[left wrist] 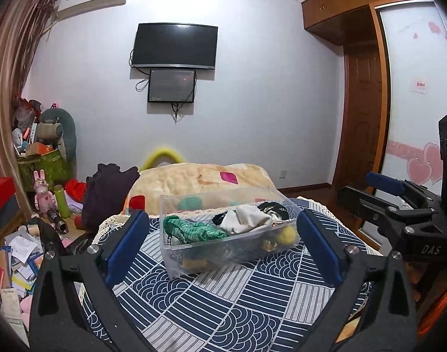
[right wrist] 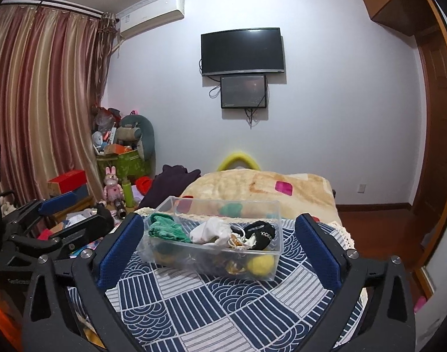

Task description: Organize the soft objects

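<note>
left gripper (left wrist: 220, 243) spread wide and holding nothing, with the clear bin (left wrist: 223, 259) straight ahead between the blue fingers (left wrist: 126, 243) on the patterned cloth (left wrist: 238, 308). right gripper (right wrist: 219, 245) likewise wide and empty, facing the same bin, just ahead of its tips. inside: green cloth (right wrist: 164, 228), white cloth (right wrist: 211, 230), black piece (right wrist: 261, 233), perhaps a yellow ball (right wrist: 263, 264) low at the wall.

Both views are taken from low over the patterned cover (left wrist: 223, 302), faced toward the far wall and its television (left wrist: 175, 45). The clear bin (left wrist: 223, 234) is seen near in each, framed between spread jaws. The left view is set farther left; the right gripper (left wrist: 379, 193) is caught at its right edge. The left gripper (right wrist: 73, 214) is caught at the right view's left edge. Bin, blanket (right wrist: 261, 190) and wall are shared.
</note>
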{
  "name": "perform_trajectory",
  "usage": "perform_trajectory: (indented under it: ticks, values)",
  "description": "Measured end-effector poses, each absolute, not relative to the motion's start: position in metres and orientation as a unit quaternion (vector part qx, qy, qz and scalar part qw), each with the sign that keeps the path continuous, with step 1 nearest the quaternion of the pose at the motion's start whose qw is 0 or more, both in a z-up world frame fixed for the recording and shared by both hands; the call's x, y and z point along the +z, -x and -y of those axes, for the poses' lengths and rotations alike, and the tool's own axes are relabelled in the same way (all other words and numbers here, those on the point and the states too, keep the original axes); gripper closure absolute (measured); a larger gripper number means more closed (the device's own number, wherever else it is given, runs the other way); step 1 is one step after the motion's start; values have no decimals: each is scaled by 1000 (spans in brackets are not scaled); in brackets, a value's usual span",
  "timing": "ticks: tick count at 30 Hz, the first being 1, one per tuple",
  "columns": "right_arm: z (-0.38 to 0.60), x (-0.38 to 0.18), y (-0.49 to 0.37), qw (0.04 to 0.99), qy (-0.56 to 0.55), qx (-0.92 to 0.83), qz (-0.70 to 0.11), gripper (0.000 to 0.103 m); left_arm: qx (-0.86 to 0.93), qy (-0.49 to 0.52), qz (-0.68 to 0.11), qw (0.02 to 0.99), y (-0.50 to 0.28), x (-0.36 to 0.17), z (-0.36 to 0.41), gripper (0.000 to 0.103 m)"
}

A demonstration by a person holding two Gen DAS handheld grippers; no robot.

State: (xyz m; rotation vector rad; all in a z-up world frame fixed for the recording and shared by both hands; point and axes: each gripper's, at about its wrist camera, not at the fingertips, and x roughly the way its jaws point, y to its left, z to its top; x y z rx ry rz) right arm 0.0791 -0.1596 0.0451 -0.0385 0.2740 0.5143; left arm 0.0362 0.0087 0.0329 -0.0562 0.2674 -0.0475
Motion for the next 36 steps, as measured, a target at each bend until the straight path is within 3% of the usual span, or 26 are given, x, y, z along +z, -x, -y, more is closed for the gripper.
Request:
perform_trajectory:
  ticks: [36]
  values:
    - [163, 46, -70, 955, 9, 264, -132, 0, -28, 33, -123, 992, -30, 35, -6, 0]
